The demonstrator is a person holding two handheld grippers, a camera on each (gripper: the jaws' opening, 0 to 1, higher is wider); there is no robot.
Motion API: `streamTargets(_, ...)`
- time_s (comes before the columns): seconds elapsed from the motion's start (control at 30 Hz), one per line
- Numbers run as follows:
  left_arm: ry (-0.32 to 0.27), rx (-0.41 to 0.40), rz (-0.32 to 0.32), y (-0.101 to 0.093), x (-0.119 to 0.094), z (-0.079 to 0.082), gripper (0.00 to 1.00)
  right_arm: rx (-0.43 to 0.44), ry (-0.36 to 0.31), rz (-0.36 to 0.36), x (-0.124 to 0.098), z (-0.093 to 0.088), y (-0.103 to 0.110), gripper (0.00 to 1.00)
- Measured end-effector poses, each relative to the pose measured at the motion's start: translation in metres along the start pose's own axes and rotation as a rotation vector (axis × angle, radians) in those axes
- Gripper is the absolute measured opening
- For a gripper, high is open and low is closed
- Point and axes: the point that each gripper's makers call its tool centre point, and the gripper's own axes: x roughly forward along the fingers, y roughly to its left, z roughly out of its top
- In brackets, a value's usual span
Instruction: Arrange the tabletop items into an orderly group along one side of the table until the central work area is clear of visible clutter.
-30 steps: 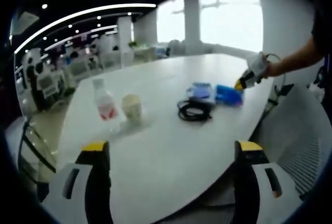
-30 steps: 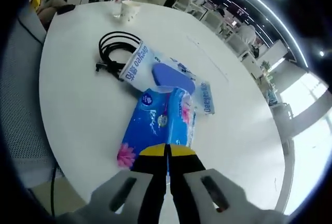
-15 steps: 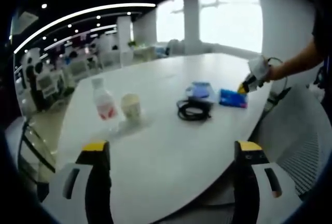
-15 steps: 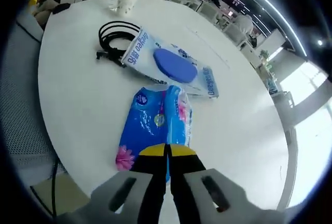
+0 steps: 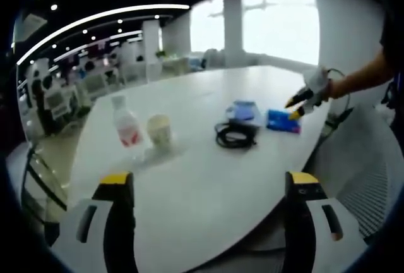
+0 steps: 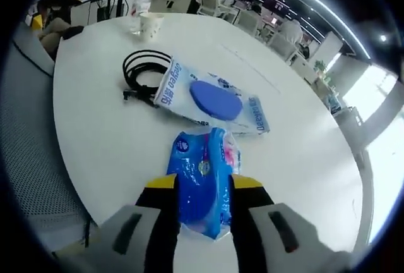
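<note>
The right gripper [image 6: 203, 186] had its 2 jaws apart, straddling the blue tissue pack [image 6: 205, 175] near the table [image 6: 101, 140] edge; the wipes pouch [image 6: 211, 99] lay just beyond, beside the black cable coil [image 6: 144, 71]; the left gripper [image 5: 208, 181] stood spread over bare tabletop, near the bottle [image 5: 127, 124] and paper cup [image 5: 160, 131].

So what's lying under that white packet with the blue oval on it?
One end of the white packet rests on the coiled black cable; the rest lies on the table. Whatever else might be beneath it is covered.
</note>
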Motion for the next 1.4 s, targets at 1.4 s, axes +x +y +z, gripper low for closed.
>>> streamTargets(1.4, -0.002, -0.007, 0.002, -0.001, 0.000, 0.000, 0.97, -0.041, -0.253, 0.254, 0.039, 0.114, 0.083, 0.45)
